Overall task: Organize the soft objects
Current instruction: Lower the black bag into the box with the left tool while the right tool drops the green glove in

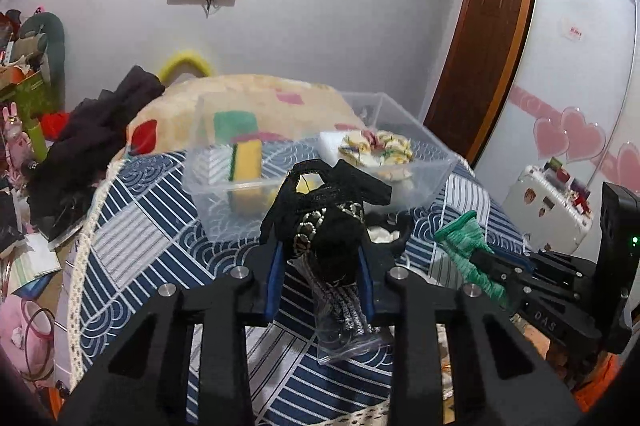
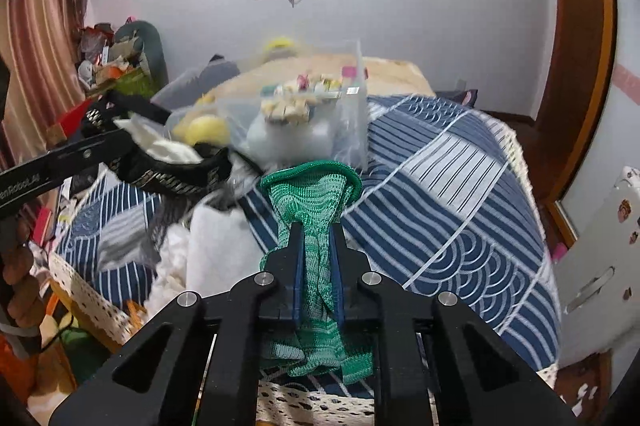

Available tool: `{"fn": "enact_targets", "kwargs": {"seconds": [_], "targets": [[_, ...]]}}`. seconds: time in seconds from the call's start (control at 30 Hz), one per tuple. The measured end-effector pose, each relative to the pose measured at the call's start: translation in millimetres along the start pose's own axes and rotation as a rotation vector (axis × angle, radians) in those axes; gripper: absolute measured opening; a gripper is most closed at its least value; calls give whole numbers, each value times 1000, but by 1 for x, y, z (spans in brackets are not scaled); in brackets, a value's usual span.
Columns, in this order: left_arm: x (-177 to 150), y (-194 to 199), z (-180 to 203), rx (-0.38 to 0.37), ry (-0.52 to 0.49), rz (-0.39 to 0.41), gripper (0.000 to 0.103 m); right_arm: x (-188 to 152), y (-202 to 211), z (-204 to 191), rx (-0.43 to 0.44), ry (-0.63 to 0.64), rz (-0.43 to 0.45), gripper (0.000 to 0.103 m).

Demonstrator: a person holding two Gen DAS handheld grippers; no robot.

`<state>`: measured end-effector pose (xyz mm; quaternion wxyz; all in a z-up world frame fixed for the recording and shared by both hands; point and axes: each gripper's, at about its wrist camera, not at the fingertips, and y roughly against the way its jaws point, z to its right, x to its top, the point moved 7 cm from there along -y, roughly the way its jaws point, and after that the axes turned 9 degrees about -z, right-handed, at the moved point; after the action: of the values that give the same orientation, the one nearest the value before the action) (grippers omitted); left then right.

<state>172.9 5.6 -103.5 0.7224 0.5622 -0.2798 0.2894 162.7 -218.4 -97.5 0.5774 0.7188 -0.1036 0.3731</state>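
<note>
Your left tongs (image 1: 320, 250) are clamped on a black lacy thing (image 1: 324, 198), right tongs (image 2: 318, 246) on a green cloth (image 2: 316, 202). Both hang over the bed (image 2: 460, 186), just short of the clear bin (image 1: 420, 162). Sponges (image 1: 246, 156) look already in, so I'd say you're over halfway.

Both fisheye views are showing a room under soft, even indoor light, with no strong shadows falling across the bedspread (image 1: 140, 226). Dark vignetting is closing in at the corners, and straight lines such as the wooden door frame (image 2: 588, 26) are bowing toward the edges. The right wrist view is smearing the clear plastic bin (image 2: 344, 114) and its contents with motion blur, while the left wrist view is rendering the same bin (image 1: 420, 154) fairly sharp. The wardrobe panel (image 1: 580, 26) is looking washed out and pale.
</note>
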Motion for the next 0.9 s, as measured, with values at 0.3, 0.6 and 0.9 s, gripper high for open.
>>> {"fn": "enact_targets", "kwargs": {"seconds": [0.3,0.6,0.9], "targets": [[21,28,-4,14,5,74,31,30,20,-1,4,-8,89,10],[56,48,-9,49,-9,170,31,72,32,-25,6,47,178,10],[75,20,-35,104,26,159,31,110,15,-46,0,105,204,10]]}}
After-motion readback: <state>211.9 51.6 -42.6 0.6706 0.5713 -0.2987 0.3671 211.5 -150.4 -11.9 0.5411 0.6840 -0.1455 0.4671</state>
